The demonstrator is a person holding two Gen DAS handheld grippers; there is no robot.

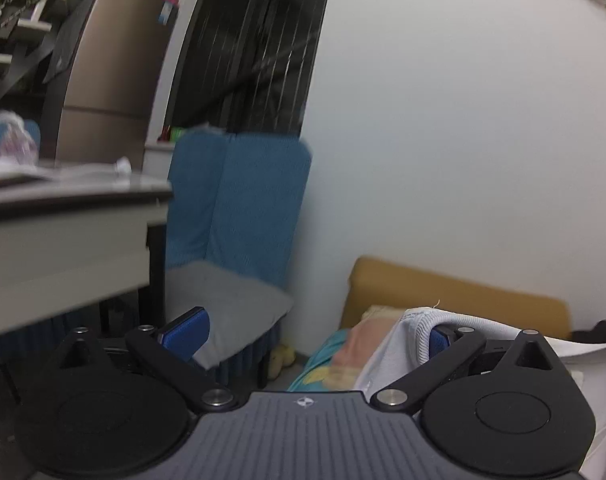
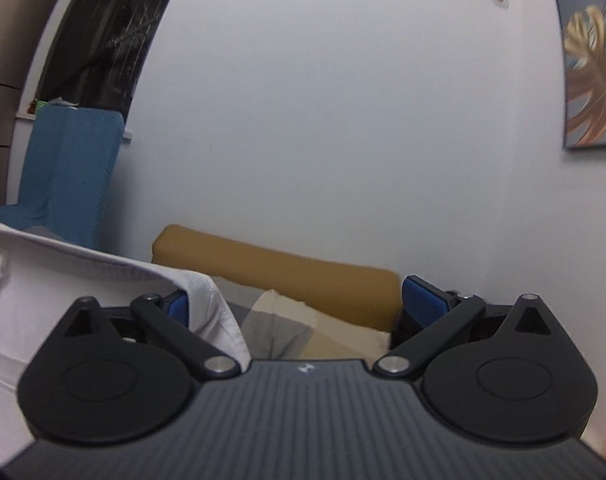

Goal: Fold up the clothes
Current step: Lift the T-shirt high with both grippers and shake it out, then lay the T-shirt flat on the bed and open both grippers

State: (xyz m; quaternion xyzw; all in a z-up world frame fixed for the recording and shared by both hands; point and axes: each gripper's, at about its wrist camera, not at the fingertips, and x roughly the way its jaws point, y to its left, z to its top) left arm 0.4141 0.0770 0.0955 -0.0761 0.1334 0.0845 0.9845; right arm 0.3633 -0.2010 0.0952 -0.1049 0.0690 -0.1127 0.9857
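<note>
A white garment with a ribbed hem hangs over my left gripper's right finger (image 1: 413, 334). The left gripper (image 1: 315, 332) has its jaws wide apart, with the left blue pad (image 1: 187, 334) bare. In the right wrist view the same white garment (image 2: 43, 304) drapes over the right gripper's left finger, with a small label near its edge. The right gripper (image 2: 303, 304) is also wide open, and its right blue pad (image 2: 425, 300) is bare. Both grippers are raised and look toward the wall. The garment hooks over one finger of each gripper and is not pinched.
A mustard cushion (image 1: 455, 296) lies against the white wall, above patterned bedding (image 1: 335, 360). A blue-covered chair (image 1: 239, 208) with a grey seat stands left. A grey desk (image 1: 63, 216) juts in at far left. A framed picture (image 2: 595, 60) hangs on the right.
</note>
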